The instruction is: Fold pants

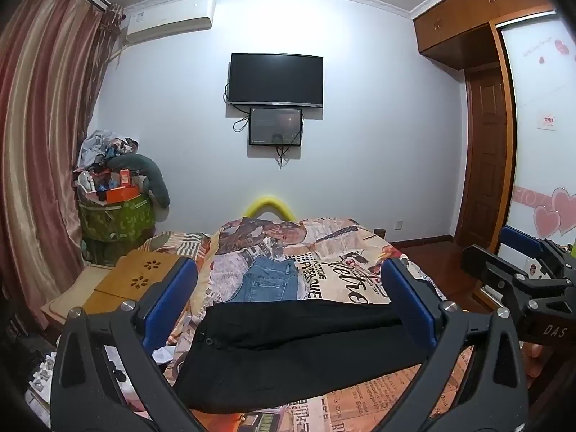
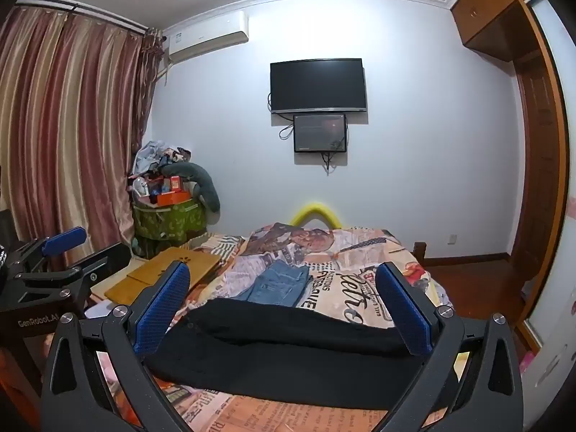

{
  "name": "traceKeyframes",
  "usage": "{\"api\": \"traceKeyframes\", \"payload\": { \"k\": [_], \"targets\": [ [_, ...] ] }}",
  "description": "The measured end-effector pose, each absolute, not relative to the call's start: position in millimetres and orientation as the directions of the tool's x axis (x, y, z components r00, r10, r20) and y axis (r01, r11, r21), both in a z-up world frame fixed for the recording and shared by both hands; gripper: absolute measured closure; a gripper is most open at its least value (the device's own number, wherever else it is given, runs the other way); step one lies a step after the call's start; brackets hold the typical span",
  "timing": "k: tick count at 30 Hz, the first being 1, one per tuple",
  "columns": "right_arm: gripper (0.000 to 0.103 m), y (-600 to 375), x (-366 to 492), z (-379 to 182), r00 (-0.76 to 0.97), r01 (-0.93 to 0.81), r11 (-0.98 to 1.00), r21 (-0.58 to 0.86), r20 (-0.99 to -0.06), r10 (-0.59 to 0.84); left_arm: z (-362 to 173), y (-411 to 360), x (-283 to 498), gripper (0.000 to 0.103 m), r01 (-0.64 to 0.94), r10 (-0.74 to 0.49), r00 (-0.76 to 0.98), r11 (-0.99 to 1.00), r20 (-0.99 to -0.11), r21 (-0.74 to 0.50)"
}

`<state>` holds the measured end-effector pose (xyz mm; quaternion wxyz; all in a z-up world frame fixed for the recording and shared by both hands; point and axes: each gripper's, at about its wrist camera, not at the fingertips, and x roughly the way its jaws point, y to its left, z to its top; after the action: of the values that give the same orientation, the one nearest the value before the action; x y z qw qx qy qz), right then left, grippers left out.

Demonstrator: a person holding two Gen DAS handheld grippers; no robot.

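Black fabric pants [image 1: 288,345] lie folded across the near end of the newspaper-print bedspread [image 1: 345,280], with folded blue denim jeans [image 1: 268,280] just beyond them. The left gripper [image 1: 288,306] hangs above the pants, blue-padded fingers spread wide, holding nothing. The right gripper [image 2: 284,306] hovers alongside, equally released over the dark cloth.

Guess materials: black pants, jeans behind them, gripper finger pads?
Black pants: matte woven cloth, probably dress-trouser fabric; smooth, no sheen, soft folds, buttons at the waistband. Blue jeans: denim, faded wash, with visible stitching and a back pocket. Left gripper finger pads: blue, finely textured, likely rubber or soft plastic; the right gripper looks the same.
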<state>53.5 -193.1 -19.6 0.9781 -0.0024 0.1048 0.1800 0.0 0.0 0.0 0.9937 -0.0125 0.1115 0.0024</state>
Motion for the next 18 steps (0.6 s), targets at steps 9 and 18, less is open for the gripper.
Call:
{"api": "traceKeyframes", "payload": {
  "k": [9, 18],
  "targets": [
    [0.001, -194.7, 52.6, -16.0, 0.911, -0.356, 0.934, 0.027, -0.210, 0.354, 3.3, -3.7, 2.8, 0.000, -0.011, 0.006, 0.976, 1.000, -0.216, -0.022],
    [0.001, -198.0, 55.1, -17.9, 0.916, -0.344, 0.938, 0.042, -0.205, 0.345, 4.8, -5.8, 1.5, 0.000, -0.019, 0.014, 0.980, 1.000, -0.199, -0.023]
  ]
}}
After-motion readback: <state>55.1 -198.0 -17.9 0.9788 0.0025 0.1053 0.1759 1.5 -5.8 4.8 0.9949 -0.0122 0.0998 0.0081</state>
